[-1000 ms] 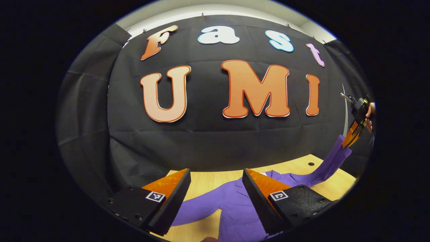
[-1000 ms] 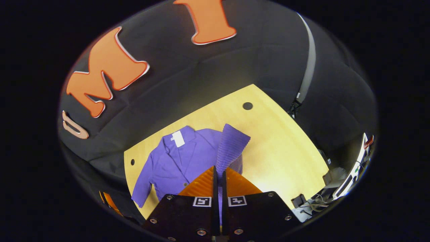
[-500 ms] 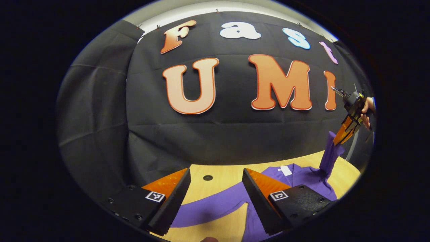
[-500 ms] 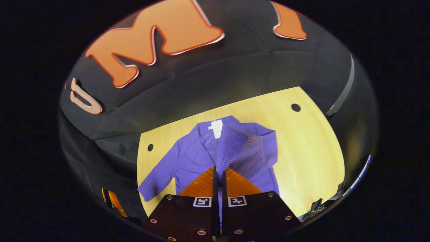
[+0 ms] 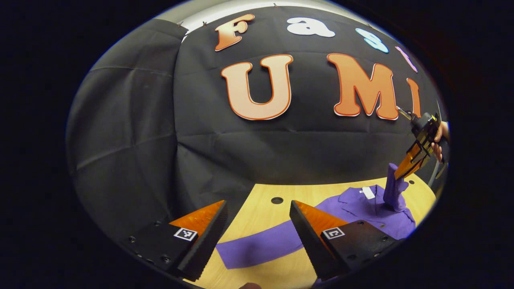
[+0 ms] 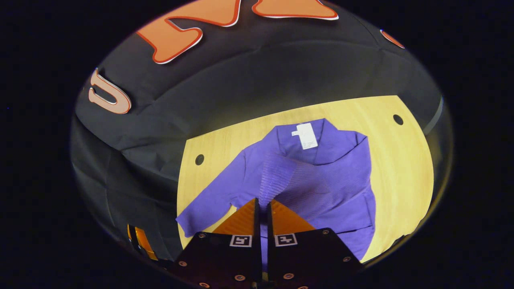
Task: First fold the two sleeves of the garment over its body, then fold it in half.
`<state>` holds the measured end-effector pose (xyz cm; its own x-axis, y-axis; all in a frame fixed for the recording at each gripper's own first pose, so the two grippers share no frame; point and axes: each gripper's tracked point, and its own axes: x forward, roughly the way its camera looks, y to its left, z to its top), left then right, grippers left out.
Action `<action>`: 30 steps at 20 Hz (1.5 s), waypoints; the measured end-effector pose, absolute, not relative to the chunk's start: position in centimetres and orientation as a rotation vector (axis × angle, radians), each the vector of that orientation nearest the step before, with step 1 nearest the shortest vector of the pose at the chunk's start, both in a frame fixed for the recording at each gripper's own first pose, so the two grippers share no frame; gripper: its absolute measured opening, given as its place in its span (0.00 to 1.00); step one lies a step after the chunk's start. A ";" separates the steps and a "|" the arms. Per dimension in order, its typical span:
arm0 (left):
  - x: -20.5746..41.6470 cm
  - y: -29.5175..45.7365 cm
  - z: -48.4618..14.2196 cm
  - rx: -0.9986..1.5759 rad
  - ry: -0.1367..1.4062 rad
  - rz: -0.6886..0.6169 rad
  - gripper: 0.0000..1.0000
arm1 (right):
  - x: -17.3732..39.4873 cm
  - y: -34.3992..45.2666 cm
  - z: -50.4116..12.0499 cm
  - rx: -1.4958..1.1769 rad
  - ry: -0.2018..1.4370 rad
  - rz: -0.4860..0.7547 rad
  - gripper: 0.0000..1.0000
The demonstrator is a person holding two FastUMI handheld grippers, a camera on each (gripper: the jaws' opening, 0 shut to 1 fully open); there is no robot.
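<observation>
A purple garment (image 6: 333,176) lies flat on the wooden table (image 6: 405,160), collar and white label (image 6: 306,135) at the far side. My right gripper (image 6: 263,205) is shut on the cuff of one ribbed sleeve (image 6: 277,180), holding it up over the garment's body. The other sleeve (image 6: 209,204) lies stretched out to the left on the table. In the left gripper view, my left gripper (image 5: 257,241) is open just above that flat sleeve (image 5: 261,247), with nothing between its fingers. Farther off, the right gripper (image 5: 406,167) and a hand (image 5: 439,136) hold the raised sleeve (image 5: 394,188).
The table has round holes (image 6: 199,159) (image 6: 398,119) near its far corners, one hole (image 5: 276,200) showing ahead of the left gripper. Black cloth walls the booth behind and left of the table. The left gripper (image 6: 138,239) sits at the table's left edge.
My right gripper has carried the sleeve from the garment's right side inward over the body. The left gripper has shifted along the flat sleeve toward its cuff, staying open.
</observation>
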<state>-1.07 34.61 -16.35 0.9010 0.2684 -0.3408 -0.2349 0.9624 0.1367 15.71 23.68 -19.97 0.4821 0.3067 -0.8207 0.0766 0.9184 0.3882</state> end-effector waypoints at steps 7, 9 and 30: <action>0.1 37.0 -19.8 0.127 0.459 0.274 0.97 | 15.9 22.4 -15.6 0.421 0.902 0.186 0.46; 0.7 37.4 -21.2 0.122 0.508 0.268 0.96 | 15.7 21.0 -13.7 0.409 0.833 0.182 0.59; -3.3 41.9 -39.5 -0.304 1.346 0.333 0.99 | 7.7 4.2 -2.0 0.116 0.260 -0.074 0.95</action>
<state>-3.28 41.90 -39.48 0.1893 0.0596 -0.9801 -0.4047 0.9142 -0.0226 7.67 4.18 -1.97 0.9636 -0.0577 -0.2609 0.0876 0.9906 0.1047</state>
